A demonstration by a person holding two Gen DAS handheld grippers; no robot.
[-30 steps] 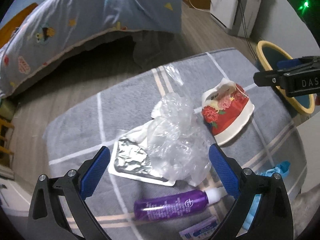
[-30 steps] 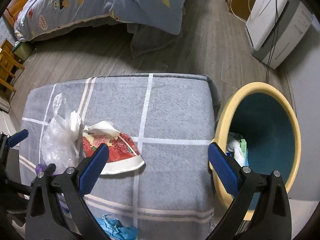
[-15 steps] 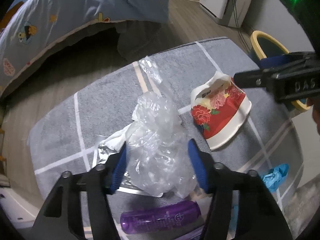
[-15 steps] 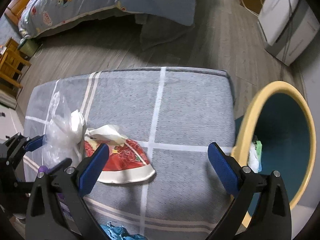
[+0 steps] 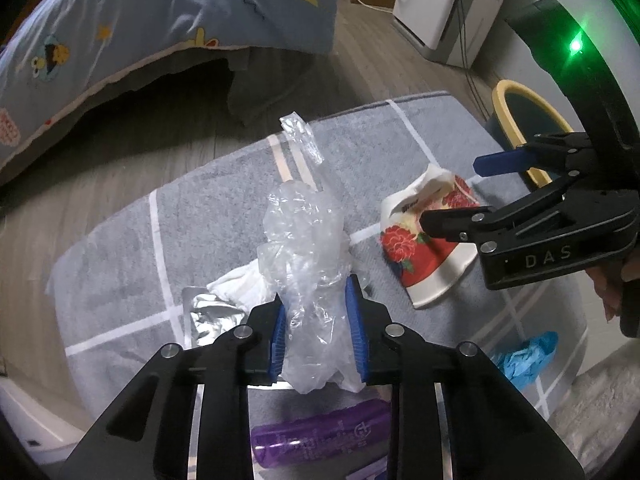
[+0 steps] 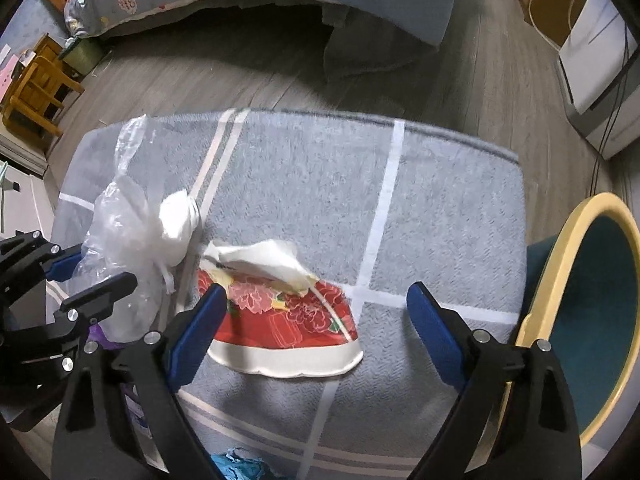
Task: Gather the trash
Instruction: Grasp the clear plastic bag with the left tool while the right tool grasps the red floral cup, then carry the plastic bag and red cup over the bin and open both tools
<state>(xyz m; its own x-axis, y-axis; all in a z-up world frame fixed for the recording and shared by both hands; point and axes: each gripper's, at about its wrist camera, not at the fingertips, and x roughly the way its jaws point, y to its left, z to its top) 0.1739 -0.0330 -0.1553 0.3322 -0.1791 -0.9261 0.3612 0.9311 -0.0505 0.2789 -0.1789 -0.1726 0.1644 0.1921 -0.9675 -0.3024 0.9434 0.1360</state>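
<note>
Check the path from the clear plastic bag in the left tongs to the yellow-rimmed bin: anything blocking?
Yes. The crushed red floral paper bowl and the open right tongs sit between the crumpled clear plastic bag, pinched by the left tongs, and the yellow-rimmed teal bin.

Plastic bag [image 5: 308, 248] left of crushed cup [image 5: 424, 252], bin [image 6: 592, 320] right

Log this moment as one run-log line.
left gripper: shut on clear plastic bag | right gripper: open, over crushed red paper cup | bin: right of mat | purple bottle, blue glove: uncollected
</note>
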